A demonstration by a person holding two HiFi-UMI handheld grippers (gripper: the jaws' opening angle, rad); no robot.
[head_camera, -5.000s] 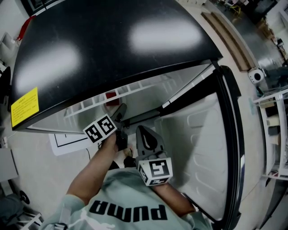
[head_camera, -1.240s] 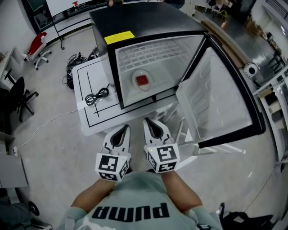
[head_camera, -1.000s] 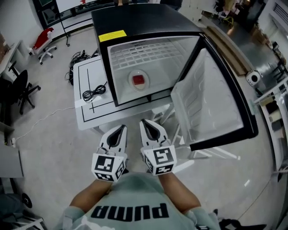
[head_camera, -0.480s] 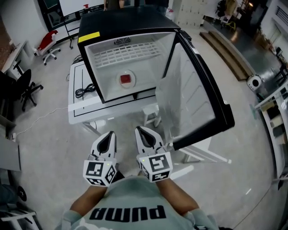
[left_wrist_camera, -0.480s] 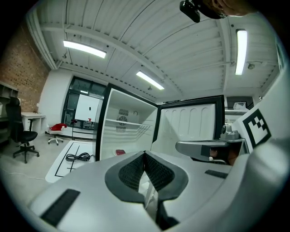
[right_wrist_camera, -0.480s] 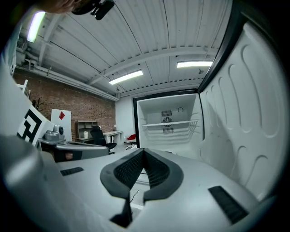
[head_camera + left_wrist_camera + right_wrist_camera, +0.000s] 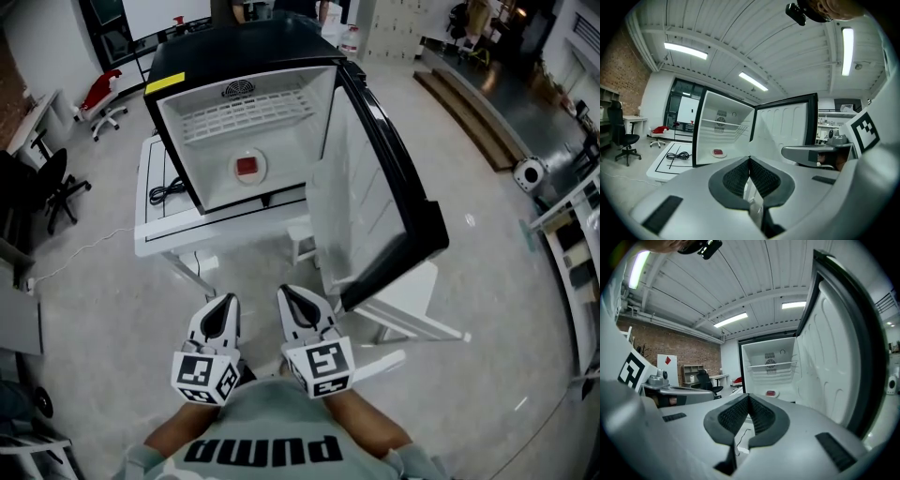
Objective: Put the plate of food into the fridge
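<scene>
The plate of food [image 7: 247, 168] lies flat on the floor of the open fridge [image 7: 246, 45], about midway between the side walls and below the wire shelf [image 7: 248, 106]. The fridge stands on a low white desk [image 7: 157, 242], toward its right edge. Both tongs are held side by side above the room floor, off the desk's front edge and well apart from the plate, pointing toward the fridge. The left tongs [image 7: 224, 304] and the right tongs [image 7: 292, 294] each have their jaws together with nothing between the pads.

The head view alone shows the fridge's black top and the person's arms behind the marker cubes. From the left gripper view, the plate [image 7: 718, 152] appears just left of the closed tips, and the black cable [image 7: 678, 155] shows coiled on the desk's left part. From the right gripper view, the plate [image 7: 770, 393] appears just right of the tips, and the white inner lining of the door [image 7: 836, 357] fills the right side at close range. A brick wall [image 7: 686, 352] shows only there.

The plate is round, so it has no long axis. The red piece of food sits at its middle, too small for its longer side to be told.
</scene>
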